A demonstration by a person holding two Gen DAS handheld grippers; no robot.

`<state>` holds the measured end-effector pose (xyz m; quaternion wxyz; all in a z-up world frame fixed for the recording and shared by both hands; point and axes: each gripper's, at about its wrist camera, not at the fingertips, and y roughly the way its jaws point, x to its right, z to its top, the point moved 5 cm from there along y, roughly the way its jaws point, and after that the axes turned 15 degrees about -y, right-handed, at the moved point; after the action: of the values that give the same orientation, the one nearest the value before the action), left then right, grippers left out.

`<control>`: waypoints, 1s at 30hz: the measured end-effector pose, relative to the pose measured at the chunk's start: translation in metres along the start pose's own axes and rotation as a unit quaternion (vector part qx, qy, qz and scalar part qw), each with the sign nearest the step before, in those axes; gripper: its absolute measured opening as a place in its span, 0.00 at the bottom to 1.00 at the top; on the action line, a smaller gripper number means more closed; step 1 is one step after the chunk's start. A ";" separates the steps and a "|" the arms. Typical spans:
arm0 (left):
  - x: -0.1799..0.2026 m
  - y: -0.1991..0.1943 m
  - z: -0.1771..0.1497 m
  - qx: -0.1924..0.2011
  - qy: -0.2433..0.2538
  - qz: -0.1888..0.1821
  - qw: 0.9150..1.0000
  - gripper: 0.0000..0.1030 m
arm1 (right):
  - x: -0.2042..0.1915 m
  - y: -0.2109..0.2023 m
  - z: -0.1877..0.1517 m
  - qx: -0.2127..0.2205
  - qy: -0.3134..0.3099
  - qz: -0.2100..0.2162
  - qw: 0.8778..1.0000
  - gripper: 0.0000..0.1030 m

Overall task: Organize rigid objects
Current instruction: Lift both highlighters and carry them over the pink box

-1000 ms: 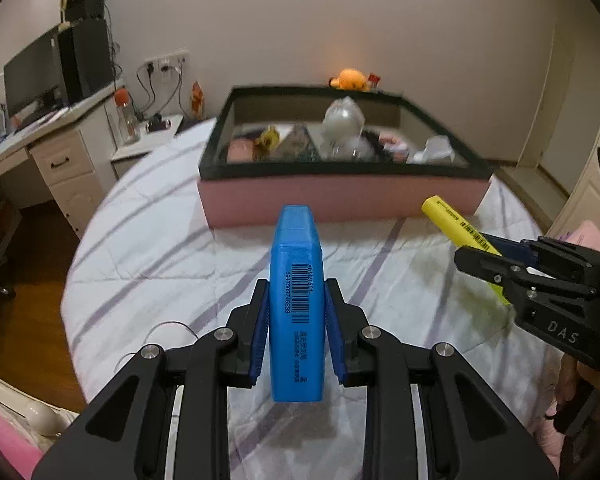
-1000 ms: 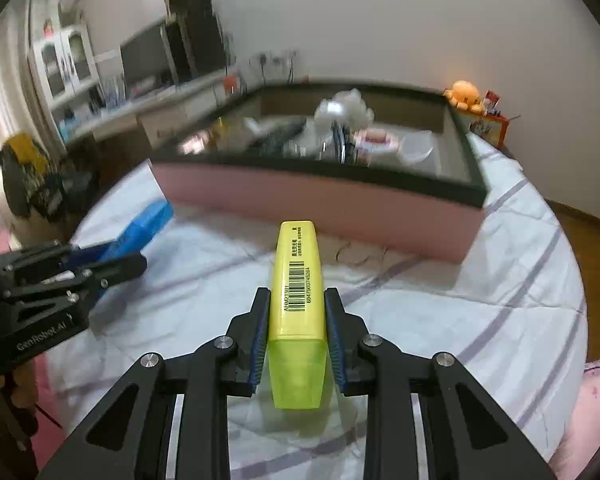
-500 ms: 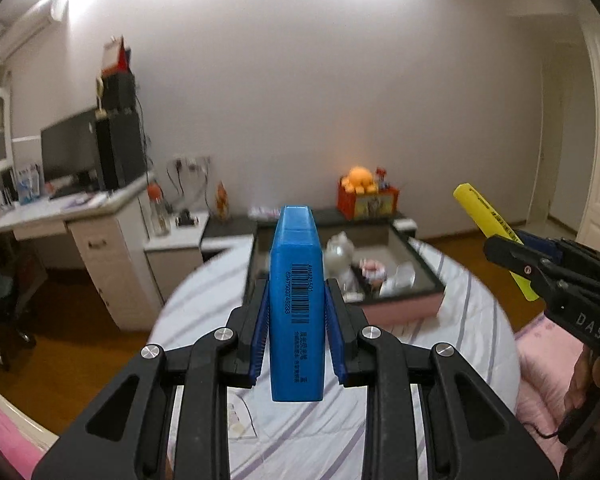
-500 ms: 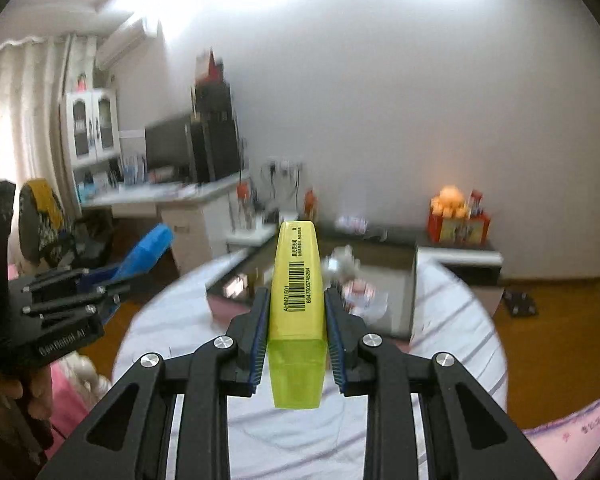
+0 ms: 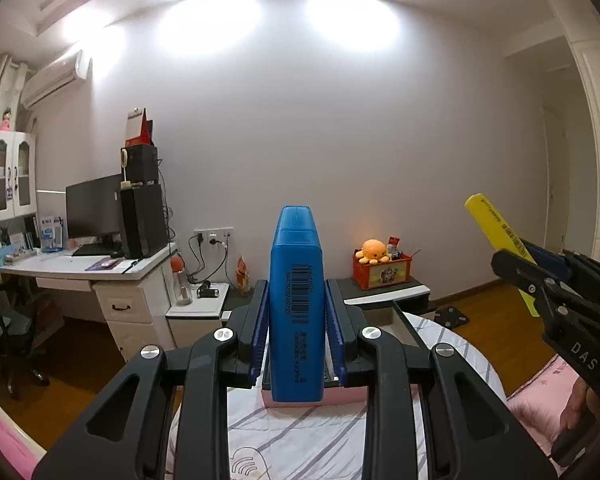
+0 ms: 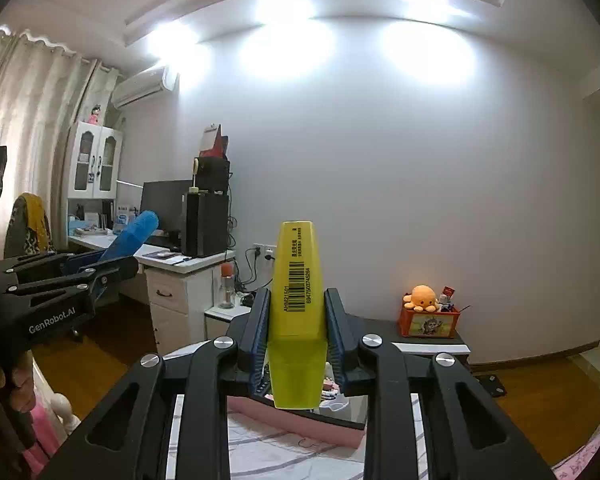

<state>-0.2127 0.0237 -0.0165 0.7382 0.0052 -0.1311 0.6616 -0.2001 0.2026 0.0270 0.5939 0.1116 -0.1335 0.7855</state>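
The blue highlighter (image 5: 297, 304) is clamped between the pads of the left gripper (image 5: 297, 336), sticking out forward with its barcode label facing the camera and its cap end pointing toward the far wall. The yellow highlighter (image 6: 298, 300) is pinched the same way in the right gripper (image 6: 298, 340), its translucent end nearest the camera. Both sets of jaws press on the marker bodies. In the left wrist view the right gripper (image 5: 540, 276) shows at the right edge with the yellow highlighter (image 5: 496, 228) angled up and left. Below and behind both grippers lies the pink tray (image 6: 300, 420) with a dark rim, resting on the striped tablecloth (image 5: 300, 440). Farther off stand a white desk (image 5: 100, 276) with a monitor (image 5: 94, 210) at left, and an orange plush octopus (image 5: 374, 250) on a small box against the far wall.
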 end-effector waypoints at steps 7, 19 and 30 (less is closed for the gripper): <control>0.004 0.009 0.001 0.002 0.005 -0.001 1.000 0.26 | -0.005 0.012 0.001 -0.006 -0.001 0.004 1.000 0.26; 0.013 0.044 -0.002 -0.007 0.017 0.000 1.000 0.26 | 0.003 0.045 -0.011 -0.023 0.011 0.015 1.000 0.26; 0.022 0.101 -0.016 -0.044 0.037 0.009 0.998 0.26 | 0.019 0.079 -0.040 -0.062 0.024 0.027 0.997 0.26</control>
<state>-0.3064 0.0602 -0.0441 0.7364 -0.0524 -0.1327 0.6613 -0.2823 0.2128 -0.0103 0.5815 0.0524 -0.1705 0.7938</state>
